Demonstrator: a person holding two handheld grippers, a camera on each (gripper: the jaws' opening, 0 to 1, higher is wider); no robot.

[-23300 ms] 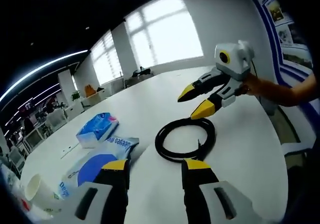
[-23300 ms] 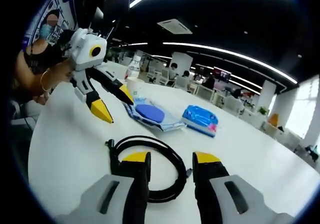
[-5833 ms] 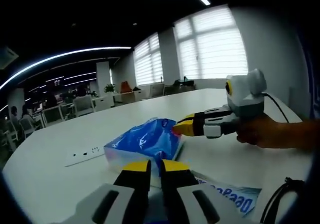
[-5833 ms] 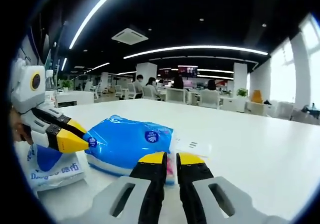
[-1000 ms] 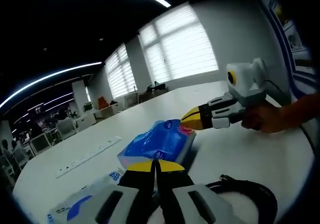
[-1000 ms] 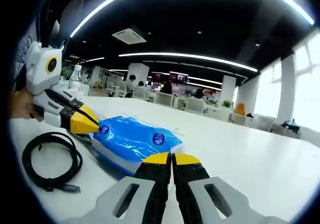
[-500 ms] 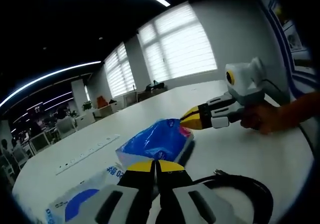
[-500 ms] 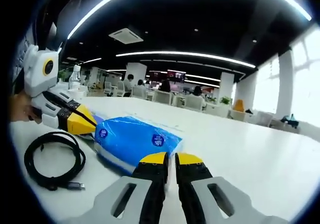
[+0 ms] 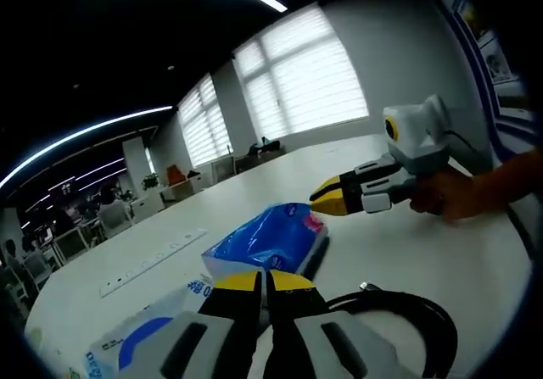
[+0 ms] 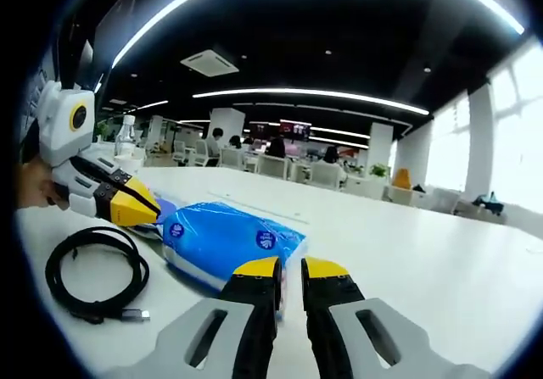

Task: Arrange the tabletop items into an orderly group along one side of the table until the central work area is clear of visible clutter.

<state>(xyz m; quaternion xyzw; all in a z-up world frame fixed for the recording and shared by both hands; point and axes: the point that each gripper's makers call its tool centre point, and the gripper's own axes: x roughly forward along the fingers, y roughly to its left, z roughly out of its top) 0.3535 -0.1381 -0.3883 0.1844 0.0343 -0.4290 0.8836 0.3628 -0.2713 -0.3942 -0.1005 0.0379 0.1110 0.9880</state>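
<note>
A: tongs status?
B: right gripper (image 10: 291, 270): jaws a crack apart, nothing between them, tips just short of the near edge of the pack (image 10: 222, 236). reads as let go
A: left?
B: left gripper (image 9: 264, 282): jaws nearly together, hairline gap. in the right gripper view its tip sits at the pack's other end, touching or just off it. can't tell if it pinches the film
A: where's the pack?
B: flat on the table (image 9: 399, 248), between the two grippers, one at each end. my guess: it's soft, so taking both ends keeps it from sagging or twisting
A: neighbours?
B: cable (image 9: 413, 324) coiled just beside it on the person's side. wipes (image 9: 136, 349) lie flat near the left gripper, next to the pack; can't tell if those two touch. power strip (image 9: 153, 262) well apart, further in on the table
A: why bunch them there?
B: task wants one tidy group along a side. these three sit close together near the person's edge, so that's likely the chosen side
A: how far along?
B: judging by layout, the group is mostly formed. the strip is the outlier, and it may be a fixture
A: next move?
B: I'd back both grippers straight out along their jaws so the tips don't drag the film and skew the pack. also watch the cable's loose plug end, it could snag a jaw
</note>
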